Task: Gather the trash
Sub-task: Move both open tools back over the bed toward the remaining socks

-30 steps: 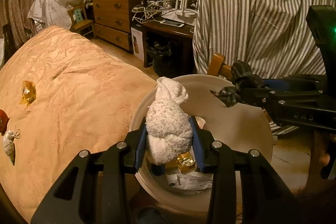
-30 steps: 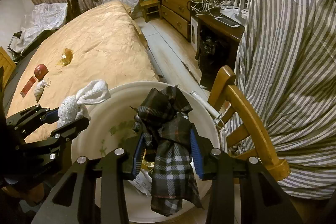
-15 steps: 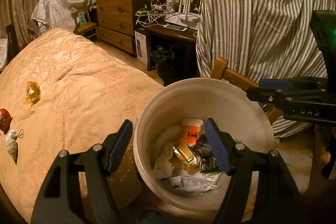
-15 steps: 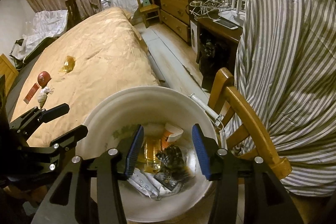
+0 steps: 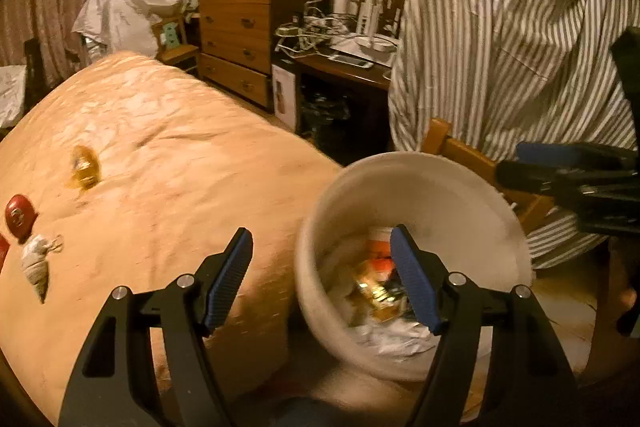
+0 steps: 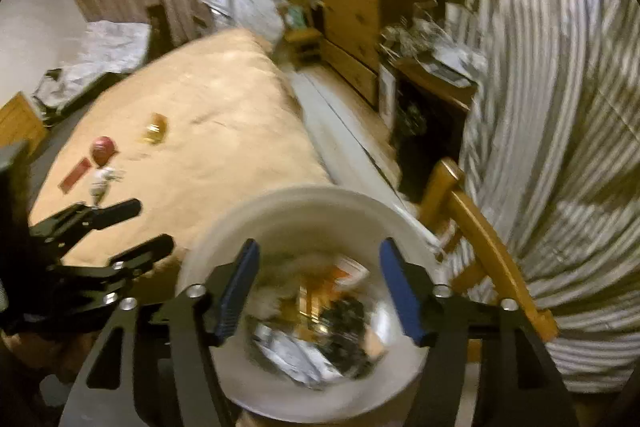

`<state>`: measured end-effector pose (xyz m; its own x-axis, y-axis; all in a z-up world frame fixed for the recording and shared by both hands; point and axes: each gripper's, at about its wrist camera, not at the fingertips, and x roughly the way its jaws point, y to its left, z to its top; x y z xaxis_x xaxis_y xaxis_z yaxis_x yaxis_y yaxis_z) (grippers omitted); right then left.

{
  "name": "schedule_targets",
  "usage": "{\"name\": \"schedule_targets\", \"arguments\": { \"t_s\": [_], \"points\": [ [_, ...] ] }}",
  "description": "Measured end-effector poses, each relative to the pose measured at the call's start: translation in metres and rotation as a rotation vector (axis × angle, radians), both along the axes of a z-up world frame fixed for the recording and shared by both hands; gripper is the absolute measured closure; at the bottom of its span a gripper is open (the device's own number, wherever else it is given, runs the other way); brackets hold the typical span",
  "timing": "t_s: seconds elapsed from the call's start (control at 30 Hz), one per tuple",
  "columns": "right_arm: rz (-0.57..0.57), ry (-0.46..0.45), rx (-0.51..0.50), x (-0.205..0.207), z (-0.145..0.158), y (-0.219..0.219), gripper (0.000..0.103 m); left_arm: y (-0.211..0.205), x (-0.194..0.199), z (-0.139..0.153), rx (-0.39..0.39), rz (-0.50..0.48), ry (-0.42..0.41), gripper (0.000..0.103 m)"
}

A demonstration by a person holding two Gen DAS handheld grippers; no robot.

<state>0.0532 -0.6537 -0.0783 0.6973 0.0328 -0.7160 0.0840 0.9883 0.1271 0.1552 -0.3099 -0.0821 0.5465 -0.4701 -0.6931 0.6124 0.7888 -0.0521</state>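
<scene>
Two grippers in view, both spread wide and holding nothing. Left gripper [image 5: 322, 275] at the bottom centre of the left wrist view, one blue pad over the bedspread, the other over the bucket's mouth. Right gripper [image 6: 318, 291] at the bottom centre of the right wrist view, both pads framing the bucket's opening.

One white bucket [image 5: 476, 199] at lower right of the left wrist view, just beside the edge of the bed; same bucket [image 6: 312, 199] low and central in the right wrist view. Inside, a blurred heap of trash [image 5: 380, 287]: white crumpled paper, something gold and shiny, an orange-and-white piece, dark scraps. Exact count of pieces impossible to tell.

On the one tan bedspread [image 5: 180, 167], four loose items at far left of the left wrist view, well apart from the bucket: one amber wrapper [image 5: 85, 169], one red round object [image 5: 19, 217], one small whitish bundle [image 5: 36, 265] just below it, one red strip [image 6: 75, 174] seen clearly only in the right wrist view.

One wooden chair [image 6: 480, 227] right of the bucket, one striped cloth [image 5: 512, 27] draped above it, one wooden dresser [image 5: 236, 27] at upper centre.
</scene>
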Motion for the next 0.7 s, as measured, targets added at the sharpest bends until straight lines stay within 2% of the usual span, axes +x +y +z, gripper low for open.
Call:
{"name": "schedule_targets", "arguments": {
  "t_s": [0.07,0.3,0.53,0.7],
  "points": [
    [0.04,-0.034,-0.008,-0.002,0.007,0.019,0.03,0.025,0.007,-0.002,-0.001,0.042,-0.001,0.033],
    [0.244,-0.091,0.04,0.022,0.013,0.119,0.027,0.147,0.044,-0.02,-0.007,0.263,0.032,0.033],
    [0.395,-0.063,0.086,0.066,-0.005,0.221,0.027,0.285,0.079,-0.044,0.004,0.518,0.084,0.033],
    [0.521,0.013,0.114,0.108,-0.038,0.312,0.036,0.344,0.096,-0.051,0.036,0.592,0.086,0.033]
  ]
}}
